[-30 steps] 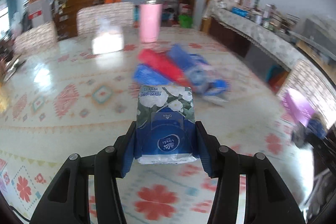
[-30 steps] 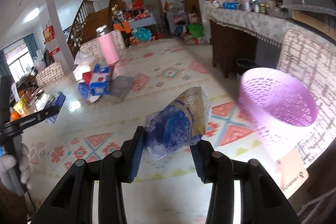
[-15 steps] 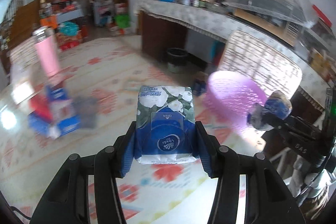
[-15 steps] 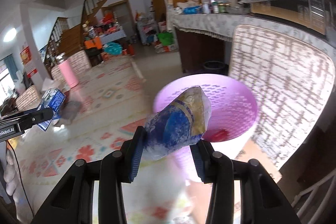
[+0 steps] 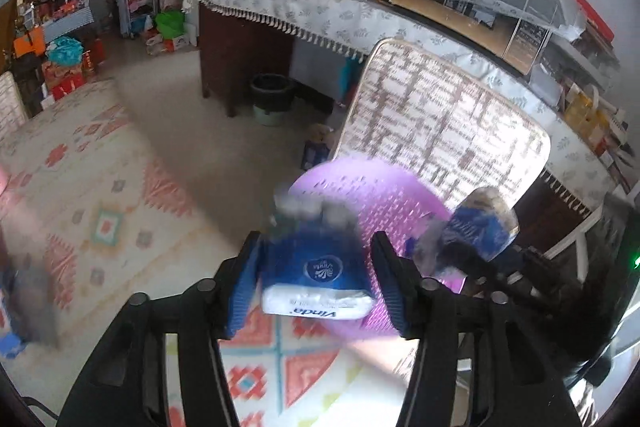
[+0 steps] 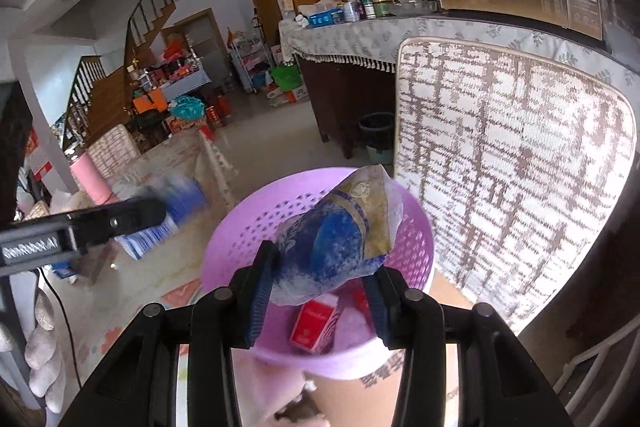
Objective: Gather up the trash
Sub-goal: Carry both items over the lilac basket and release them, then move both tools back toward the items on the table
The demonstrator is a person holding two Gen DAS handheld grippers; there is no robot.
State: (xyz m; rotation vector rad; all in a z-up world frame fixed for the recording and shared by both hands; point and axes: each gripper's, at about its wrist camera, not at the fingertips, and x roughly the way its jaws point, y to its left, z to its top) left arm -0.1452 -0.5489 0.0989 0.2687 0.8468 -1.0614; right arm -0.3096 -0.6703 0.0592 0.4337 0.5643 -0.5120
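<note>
Right tongs (image 6: 318, 293) clamp a crumpled blue wrapper (image 6: 340, 247) right over the purple basket (image 6: 224, 247); a red pack (image 6: 314, 323) lies inside. Left tongs (image 5: 316, 291) grip a blue tissue pack (image 5: 316, 279) near the basket's rim. Step: dropping trash. Next: release the wrapper, then bring the tissue pack over the basket.

Both the left gripper (image 5: 316, 277) and the right gripper (image 6: 318, 291) are glossy black with round silver screws. Ribbed blue pads (image 6: 260, 293) line the fingers.
</note>
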